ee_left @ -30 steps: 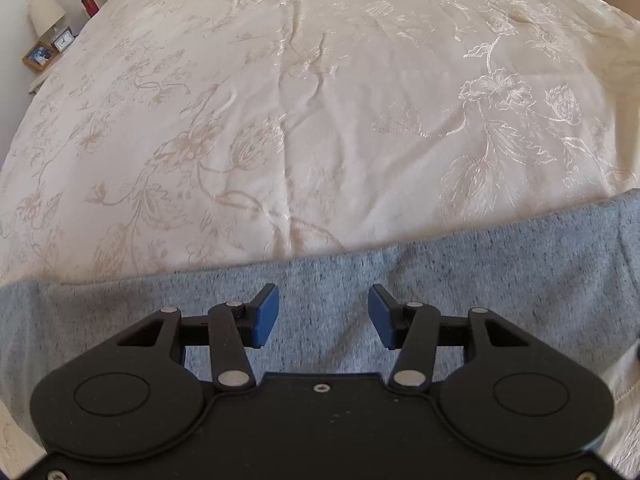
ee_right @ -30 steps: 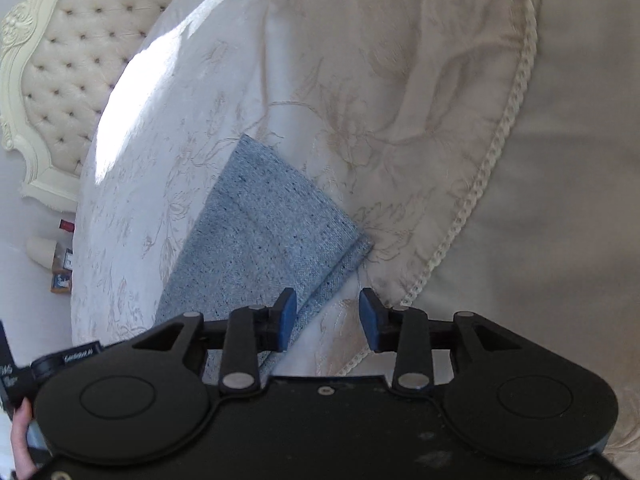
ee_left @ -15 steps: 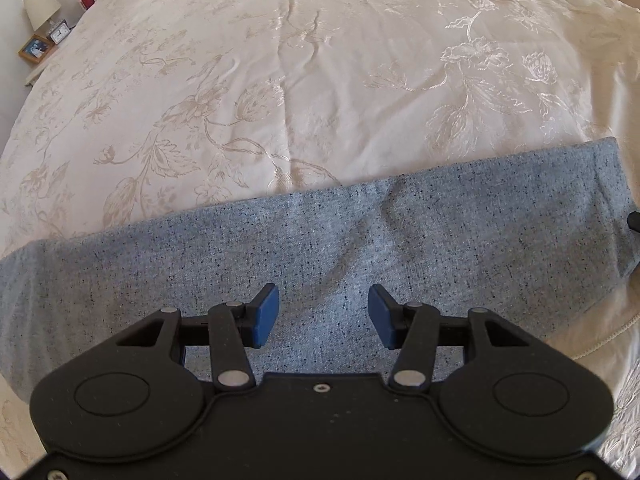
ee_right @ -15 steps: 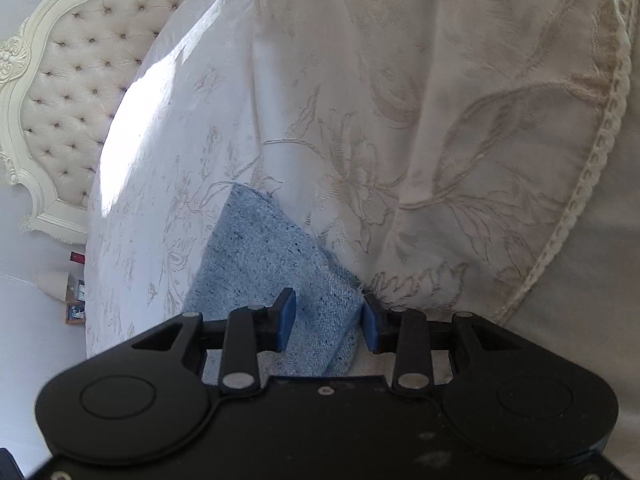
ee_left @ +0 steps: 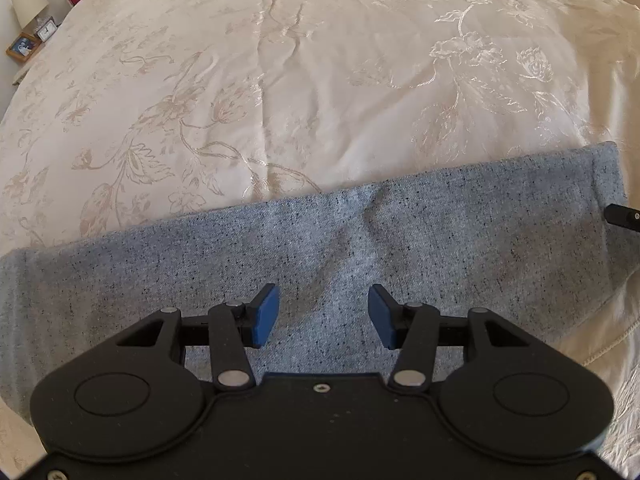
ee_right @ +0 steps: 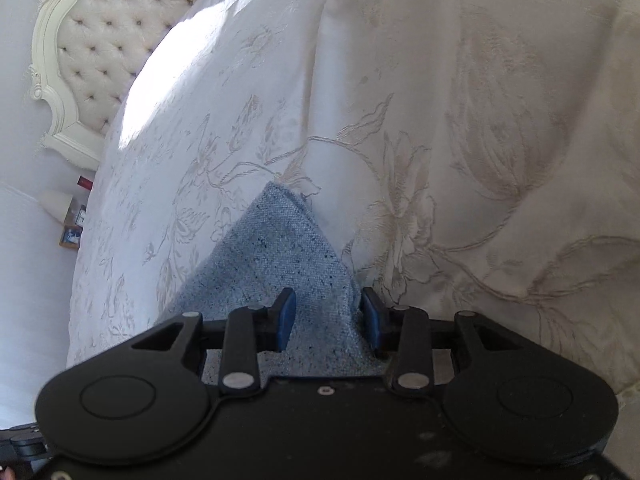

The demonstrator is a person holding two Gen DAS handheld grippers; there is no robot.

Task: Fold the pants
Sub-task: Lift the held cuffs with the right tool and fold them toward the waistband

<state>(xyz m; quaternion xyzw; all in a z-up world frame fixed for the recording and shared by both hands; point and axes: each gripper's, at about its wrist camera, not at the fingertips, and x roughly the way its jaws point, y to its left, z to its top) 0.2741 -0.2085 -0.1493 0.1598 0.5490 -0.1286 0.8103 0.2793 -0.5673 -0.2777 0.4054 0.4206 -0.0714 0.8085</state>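
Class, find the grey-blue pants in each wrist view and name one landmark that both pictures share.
Left wrist view: the pants lie as a wide band across the lower half, under the open left gripper.
Right wrist view: the pants form a triangle at bottom centre, reaching between the right gripper fingers.
Shared landmark: the floral bedspread.

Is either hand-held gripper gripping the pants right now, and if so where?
Nothing is held. The left hand-held gripper hangs open over the middle of the grey pants. The right hand-held gripper is open, its fingers straddling the pants' end corner, not yet closed.
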